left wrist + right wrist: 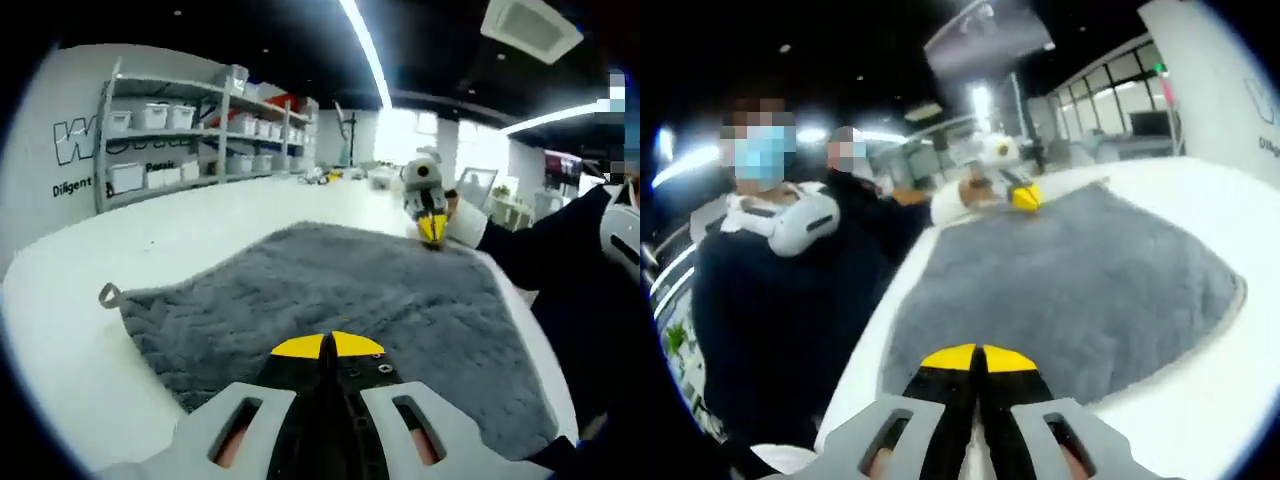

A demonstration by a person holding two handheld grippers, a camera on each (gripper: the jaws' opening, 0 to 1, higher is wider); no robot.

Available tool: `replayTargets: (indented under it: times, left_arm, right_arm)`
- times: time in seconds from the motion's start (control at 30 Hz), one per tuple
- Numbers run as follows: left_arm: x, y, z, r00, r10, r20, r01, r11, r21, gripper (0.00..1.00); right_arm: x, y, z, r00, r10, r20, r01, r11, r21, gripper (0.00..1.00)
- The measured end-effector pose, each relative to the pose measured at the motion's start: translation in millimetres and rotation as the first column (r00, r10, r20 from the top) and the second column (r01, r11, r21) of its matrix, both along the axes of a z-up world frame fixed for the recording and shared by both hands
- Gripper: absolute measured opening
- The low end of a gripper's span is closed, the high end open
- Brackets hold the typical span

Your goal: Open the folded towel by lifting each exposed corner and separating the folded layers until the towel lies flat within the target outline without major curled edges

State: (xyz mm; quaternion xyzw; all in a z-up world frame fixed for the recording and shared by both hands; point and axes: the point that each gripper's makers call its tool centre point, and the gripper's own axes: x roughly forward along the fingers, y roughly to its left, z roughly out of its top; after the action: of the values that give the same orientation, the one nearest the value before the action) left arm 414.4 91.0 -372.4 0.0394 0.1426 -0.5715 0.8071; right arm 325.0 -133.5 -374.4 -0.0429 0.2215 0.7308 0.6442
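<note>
A grey towel lies spread out in one layer on the white table. Its small hanging loop sticks out at the left corner. My left gripper sits at the towel's near corner with its yellow-tipped jaws pressed together on the cloth. At the opposite far corner, my right gripper touches the towel edge. In the right gripper view the towel stretches away from my right gripper, which is shut at its near corner. The left gripper is at the far corner.
Shelves with white bins stand along the wall behind the table. A person in dark clothes stands against the table's edge beside the towel, sleeve reaching in. Bare white table surrounds the towel.
</note>
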Motion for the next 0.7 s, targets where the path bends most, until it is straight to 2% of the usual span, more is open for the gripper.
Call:
replayTargets:
  times: [0.07, 0.13, 0.23, 0.37, 0.4, 0.43, 0.47, 0.5, 0.57, 0.6, 0.7]
  left_arm:
    - [-5.5, -4, 2.2, 1.000, -0.021, 0.022, 0.021, 1.000, 0.008, 0.00]
    - [-17.2, -10, 1.5, 0.996, -0.075, 0.049, 0.074, 0.997, 0.021, 0.00]
    - [-27.2, -17, -4.6, 0.991, -0.128, 0.040, 0.126, 0.991, 0.034, 0.00]
    - [-33.7, -19, -17.0, 0.986, -0.162, 0.031, 0.159, 0.984, 0.076, 0.00]
    - [-34.9, -20, -17.8, 0.985, -0.168, 0.028, 0.165, 0.983, 0.078, 0.00]
    - [-36.0, -20, -19.3, 0.985, -0.173, 0.024, 0.170, 0.982, 0.083, 0.00]
    - [-36.9, -20, -22.7, 0.984, -0.176, 0.021, 0.174, 0.980, 0.100, 0.00]
    - [-36.1, -17, -29.2, 0.985, -0.174, 0.022, 0.169, 0.976, 0.139, 0.00]
    - [-30.8, -15, -38.8, 0.983, -0.163, 0.083, 0.142, 0.966, 0.214, 0.00]
    - [-33.8, -18, -36.8, 0.980, -0.174, 0.095, 0.153, 0.968, 0.197, 0.00]
    - [-33.9, -17, -36.4, 0.983, -0.165, 0.085, 0.144, 0.967, 0.211, 0.00]
  right_arm:
    - [-15, 4, 2.0, 0.998, 0.068, -0.007, -0.068, 0.998, 0.009, 0.00]
    - [-34, 10, -1.1, 0.987, 0.160, 0.028, -0.160, 0.987, 0.012, 0.00]
    - [-41, 17, -7.0, 0.984, 0.177, 0.019, -0.177, 0.984, 0.003, 0.00]
    - [-65, 24, -29.5, 0.970, 0.244, -0.017, -0.245, 0.966, -0.086, 0.00]
    - [-69, 24, -37.0, 0.968, 0.248, -0.035, -0.250, 0.961, -0.119, 0.00]
    - [-66, 26, -44.3, 0.975, 0.215, -0.054, -0.221, 0.964, -0.148, 0.00]
    - [-68, 30, -39.8, 0.974, 0.209, -0.086, -0.218, 0.969, -0.113, 0.00]
    - [-68, 29, -40.0, 0.973, 0.189, -0.135, -0.207, 0.969, -0.135, 0.00]
    - [-72, 31, -41.3, 0.973, 0.184, -0.142, -0.202, 0.971, -0.128, 0.00]
    - [-74, 32, -41.3, 0.972, 0.185, -0.143, -0.204, 0.971, -0.128, 0.00]
    - [-80, 31, -41.3, 0.969, 0.183, -0.164, -0.205, 0.971, -0.127, 0.00]
